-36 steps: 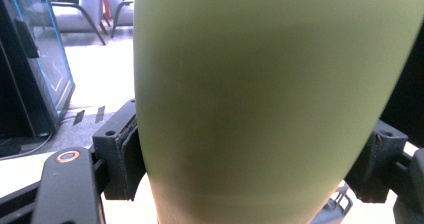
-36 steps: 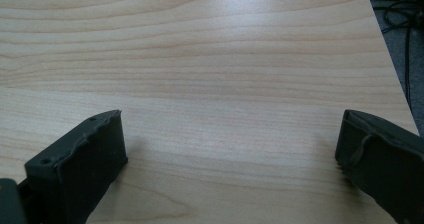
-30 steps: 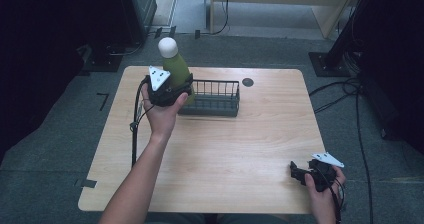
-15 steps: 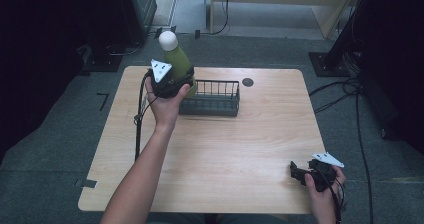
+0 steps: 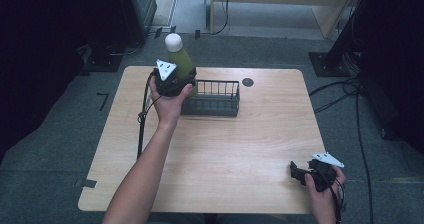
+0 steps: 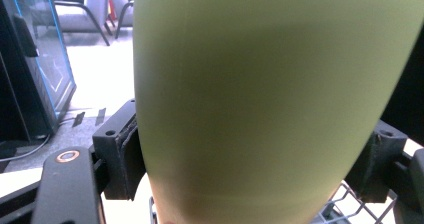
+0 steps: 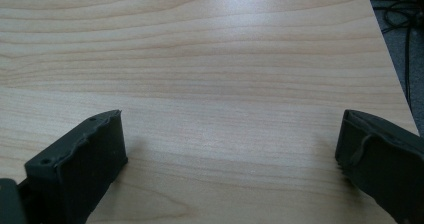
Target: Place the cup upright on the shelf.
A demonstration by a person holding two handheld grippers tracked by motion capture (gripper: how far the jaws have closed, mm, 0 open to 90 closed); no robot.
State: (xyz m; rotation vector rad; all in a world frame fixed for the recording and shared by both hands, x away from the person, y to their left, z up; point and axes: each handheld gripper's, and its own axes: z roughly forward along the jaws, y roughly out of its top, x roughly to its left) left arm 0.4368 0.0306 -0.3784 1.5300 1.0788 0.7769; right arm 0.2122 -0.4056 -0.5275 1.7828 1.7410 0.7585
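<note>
Since lowered: bottle (image 5: 181, 59) nearer basket (image 5: 212, 100)

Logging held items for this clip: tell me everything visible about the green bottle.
The green bottle has a smooth, matte yellow-green body that narrows toward a rounded white cap; it looks like plastic. It stands roughly upright, leaning slightly, at the left end of the black wire basket near the table's far edge. The left gripper is shut on its body, black pads pressing both sides. Whether its base rests on anything is hidden.

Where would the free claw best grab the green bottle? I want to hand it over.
Take the green bottle by the shoulder just under its white cap, coming from the right: the left claw already clamps the wide lower body, and the bottle stands upright.
</note>
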